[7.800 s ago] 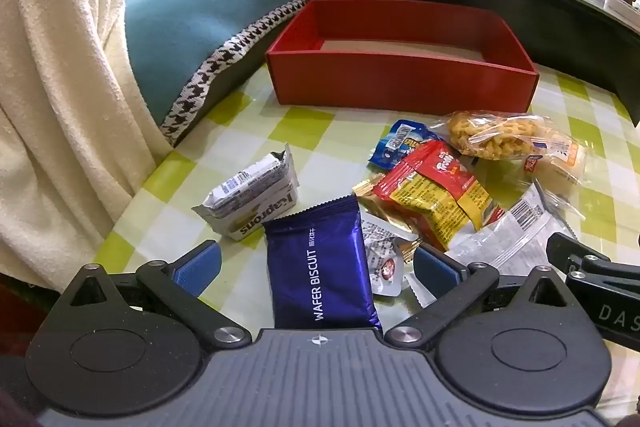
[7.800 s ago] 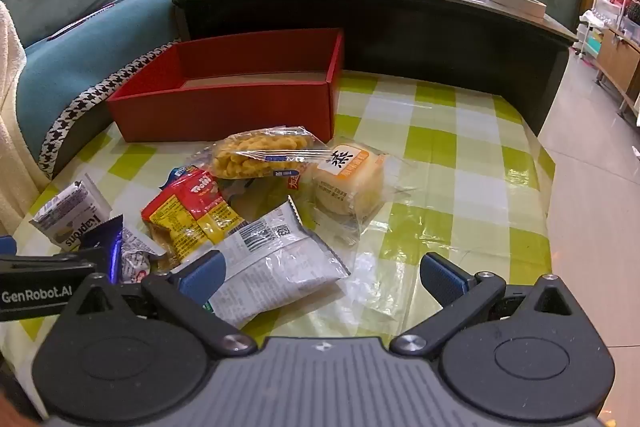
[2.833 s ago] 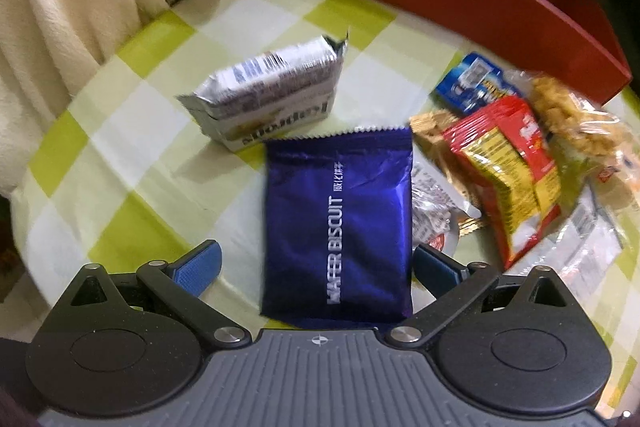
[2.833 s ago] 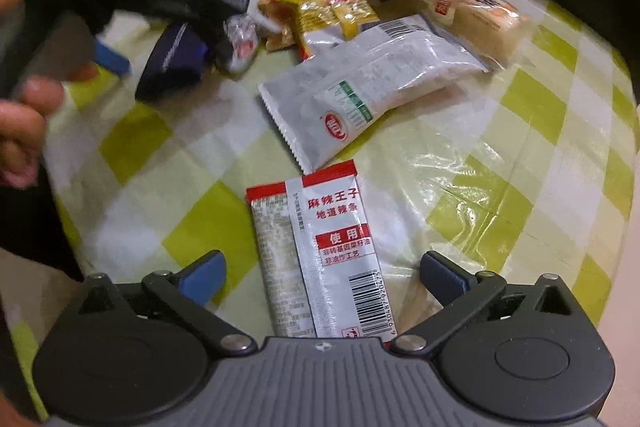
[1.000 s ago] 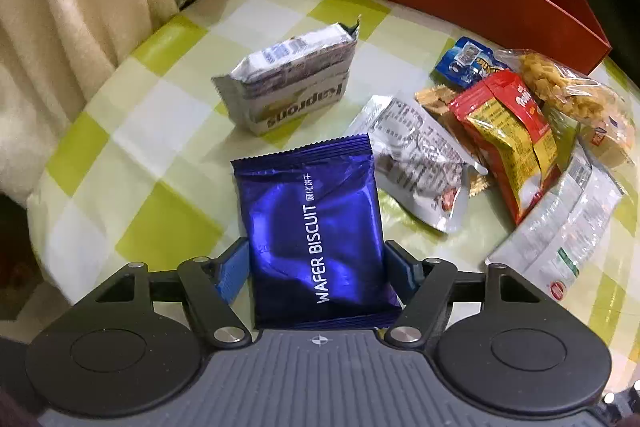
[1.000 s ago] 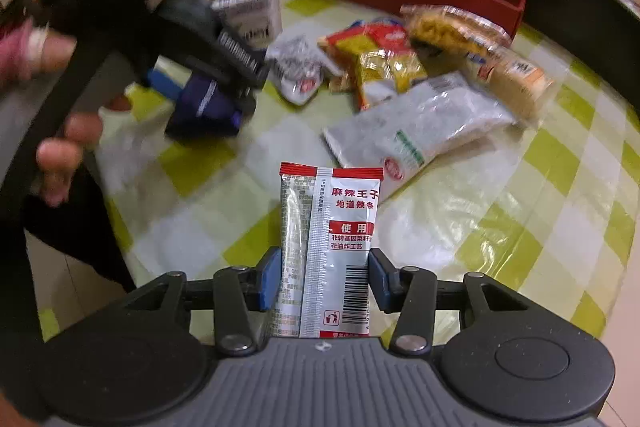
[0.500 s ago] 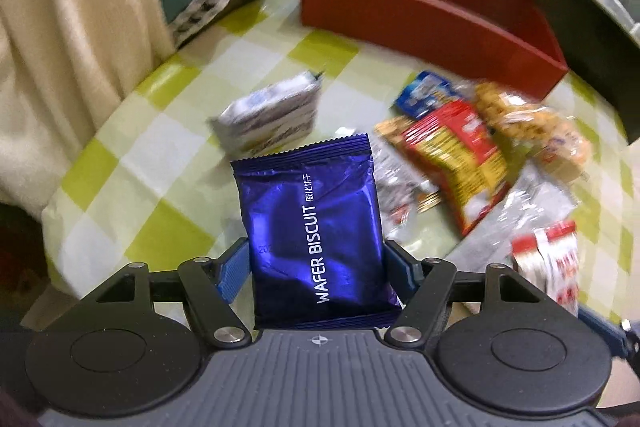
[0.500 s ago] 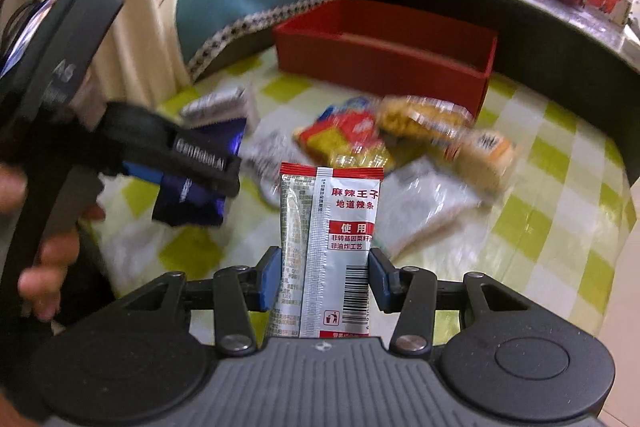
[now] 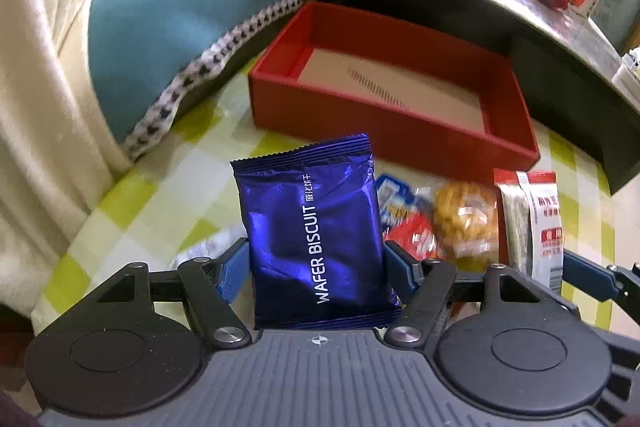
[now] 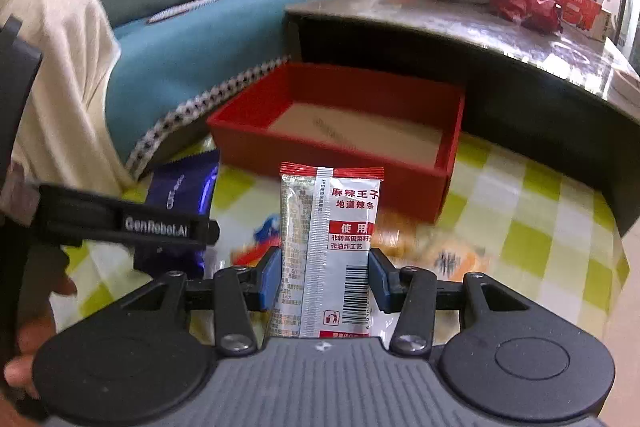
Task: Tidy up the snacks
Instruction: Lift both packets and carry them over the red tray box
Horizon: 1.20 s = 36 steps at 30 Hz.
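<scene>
My left gripper is shut on a blue wafer biscuit packet and holds it above the checked table, short of the empty red box. My right gripper is shut on a silver and red spicy strip packet, also lifted, facing the red box. The spicy strip packet also shows in the left wrist view, and the blue packet shows in the right wrist view with the left gripper's finger in front of it.
Several loose snack packets lie on the green checked tablecloth below the grippers. A dark coffee table with fruit stands behind the box. A teal sofa and a cream blanket are at the left.
Both grippers closed on their packets, lifted them off the table and moved toward the red box, which now shows its inside.
</scene>
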Available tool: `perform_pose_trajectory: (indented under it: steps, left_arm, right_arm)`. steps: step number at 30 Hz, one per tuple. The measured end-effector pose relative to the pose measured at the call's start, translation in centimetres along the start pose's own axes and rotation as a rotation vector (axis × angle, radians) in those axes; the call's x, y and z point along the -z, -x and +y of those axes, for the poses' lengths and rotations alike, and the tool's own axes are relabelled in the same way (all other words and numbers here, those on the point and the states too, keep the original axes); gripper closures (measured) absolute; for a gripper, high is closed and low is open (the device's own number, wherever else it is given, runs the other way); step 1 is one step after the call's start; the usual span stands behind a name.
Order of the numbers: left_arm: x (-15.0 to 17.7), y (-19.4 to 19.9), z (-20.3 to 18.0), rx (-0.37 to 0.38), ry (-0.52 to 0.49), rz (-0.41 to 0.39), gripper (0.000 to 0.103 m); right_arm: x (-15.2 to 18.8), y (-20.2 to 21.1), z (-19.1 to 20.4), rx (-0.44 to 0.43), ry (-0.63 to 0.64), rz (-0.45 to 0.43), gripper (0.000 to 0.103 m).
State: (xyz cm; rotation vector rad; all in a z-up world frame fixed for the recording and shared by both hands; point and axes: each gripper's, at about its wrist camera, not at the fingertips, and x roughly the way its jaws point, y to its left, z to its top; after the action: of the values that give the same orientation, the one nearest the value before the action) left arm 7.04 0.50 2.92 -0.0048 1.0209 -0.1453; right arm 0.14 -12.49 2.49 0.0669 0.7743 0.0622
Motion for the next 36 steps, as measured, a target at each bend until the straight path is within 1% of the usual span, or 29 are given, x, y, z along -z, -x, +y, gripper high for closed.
perform_pose_trajectory:
  steps: [9,17,28,36]
  left_arm:
    - [-3.1,-1.3,-1.7,0.001,-0.007,-0.020,0.027]
    - [-5.6,-2.2,-3.5,-0.001,-0.026,-0.051,0.027]
    - [-8.3,-3.7,-4.0,-0.014,-0.021,-0.067,0.027]
    - [-10.2,-5.6,-4.2,-0.028,-0.017,-0.065,0.027]
  right_arm:
    - [-3.4,-1.7,-2.4,0.019,-0.037,-0.042,0.054]
    - [-5.9,-3.1,-3.3,0.025,-0.043,-0.074,0.054]
    - [-8.2,-5.7,-4.3,0.042,-0.051,-0.076,0.054]
    - [-9.5,-7.8,-5.1,0.051,-0.066,-0.076,0.054]
